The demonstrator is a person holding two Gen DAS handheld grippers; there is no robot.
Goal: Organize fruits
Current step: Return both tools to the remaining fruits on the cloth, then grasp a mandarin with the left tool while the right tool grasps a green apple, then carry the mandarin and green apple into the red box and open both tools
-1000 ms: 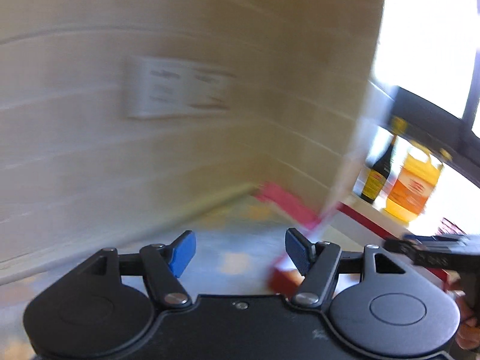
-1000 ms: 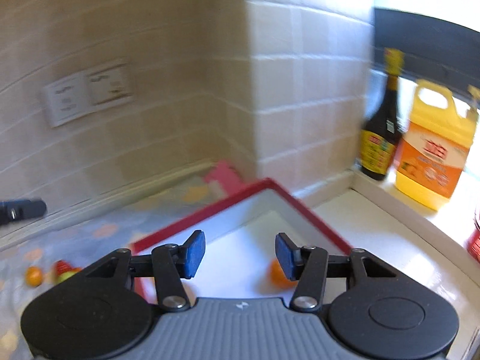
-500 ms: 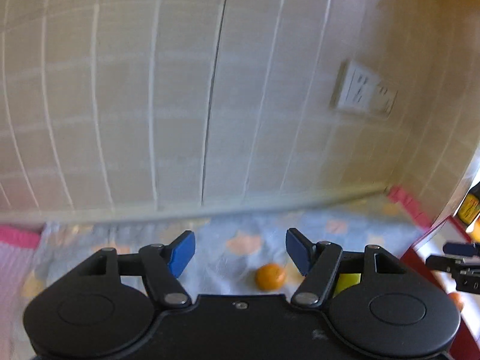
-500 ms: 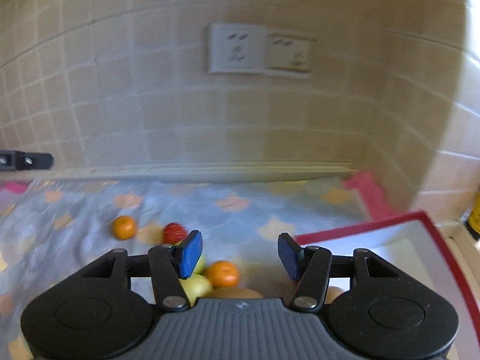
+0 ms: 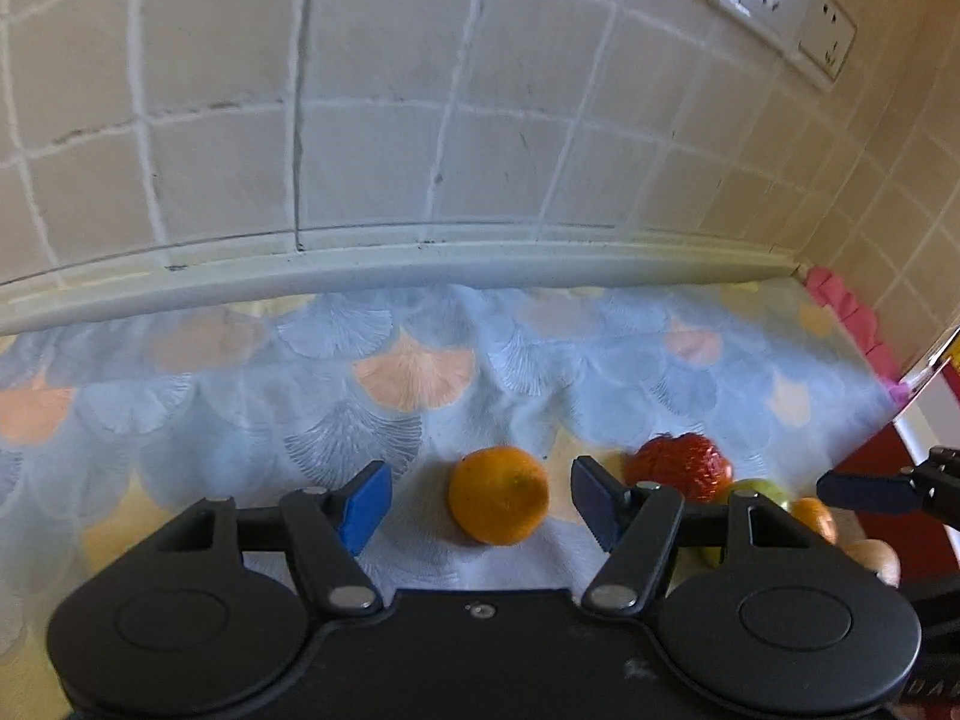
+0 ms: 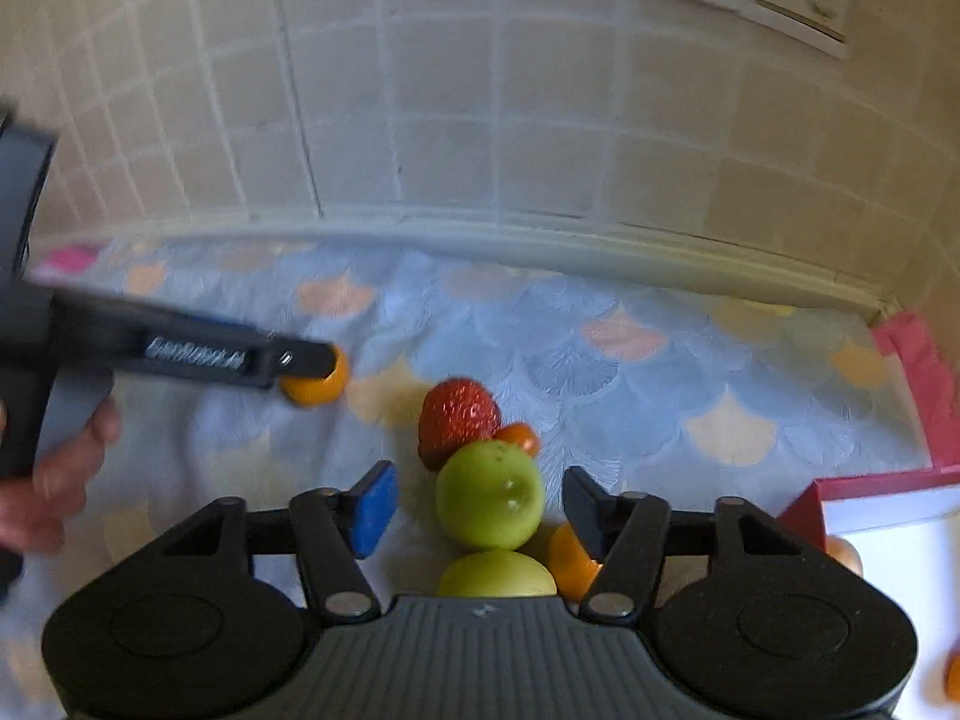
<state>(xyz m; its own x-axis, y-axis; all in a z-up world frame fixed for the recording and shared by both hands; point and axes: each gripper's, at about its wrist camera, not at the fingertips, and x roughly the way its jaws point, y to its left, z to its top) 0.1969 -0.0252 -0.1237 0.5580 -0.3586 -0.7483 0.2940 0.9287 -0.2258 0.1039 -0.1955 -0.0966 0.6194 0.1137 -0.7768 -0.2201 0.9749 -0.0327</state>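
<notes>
My left gripper (image 5: 480, 495) is open, its fingers on either side of an orange (image 5: 498, 493) lying on the blue patterned cloth (image 5: 414, 372). A strawberry (image 5: 681, 468) lies just to its right. My right gripper (image 6: 477, 507) is open around a green apple (image 6: 489, 501), without touching it. A second green fruit (image 6: 495, 575), a strawberry (image 6: 457, 417) and small oranges (image 6: 570, 552) crowd around it. The left gripper's finger (image 6: 240, 354) shows in the right wrist view at the lone orange (image 6: 315, 381).
A red-rimmed white tray (image 6: 882, 495) sits at the right, with a fruit at its edge (image 6: 843, 552). The tiled wall (image 5: 420, 120) with sockets (image 5: 780, 0) rises behind the cloth. A pink mat edge (image 6: 921, 372) lies at the far right.
Both grippers swung left from the tray and dropped low over the cloth. The left now frames the lone orange; the right now frames the green apple.
</notes>
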